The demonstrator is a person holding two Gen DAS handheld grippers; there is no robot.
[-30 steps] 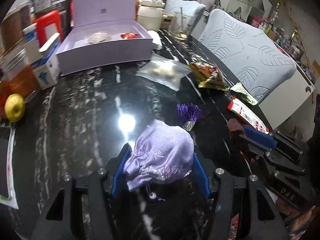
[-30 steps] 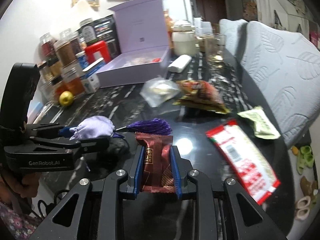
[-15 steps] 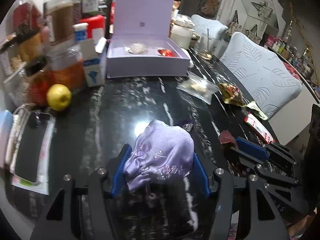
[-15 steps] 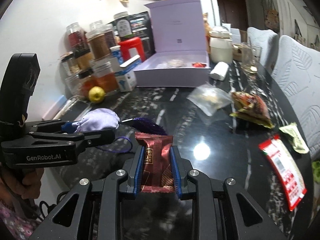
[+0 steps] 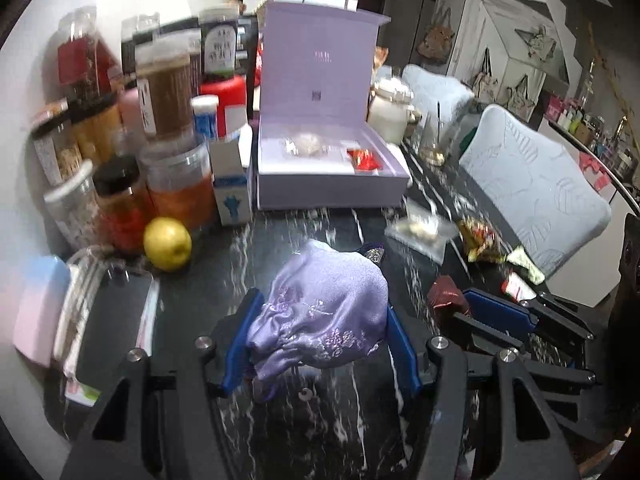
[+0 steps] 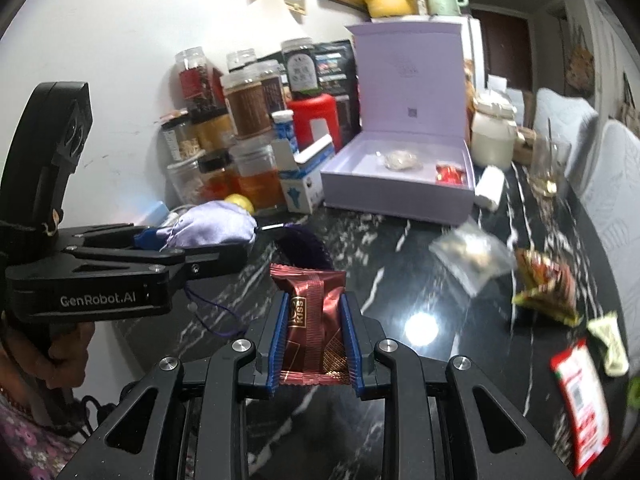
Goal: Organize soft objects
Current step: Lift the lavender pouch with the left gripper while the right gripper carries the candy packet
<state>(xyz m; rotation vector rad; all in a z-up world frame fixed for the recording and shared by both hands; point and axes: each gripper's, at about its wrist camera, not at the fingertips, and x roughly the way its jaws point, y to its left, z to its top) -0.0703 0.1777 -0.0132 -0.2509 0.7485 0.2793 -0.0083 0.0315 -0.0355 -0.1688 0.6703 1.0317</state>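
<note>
My left gripper is shut on a lilac embroidered pouch and holds it above the black marble table; its purple tassel hangs below. The pouch also shows in the right wrist view. My right gripper is shut on a dark red snack packet, held above the table; it also shows in the left wrist view. An open lilac box with a raised lid stands at the back, holding a clear packet and a red sweet.
Jars and bottles crowd the left wall, with a yellow fruit and a blue-white carton. A clear bag, a red-green snack bag, a green sachet and a red packet lie on the right. Padded chairs stand beyond.
Both grippers have risen and moved forward toward the lilac box, carrying the pouch and the packet. The tassel has lifted off the table.
</note>
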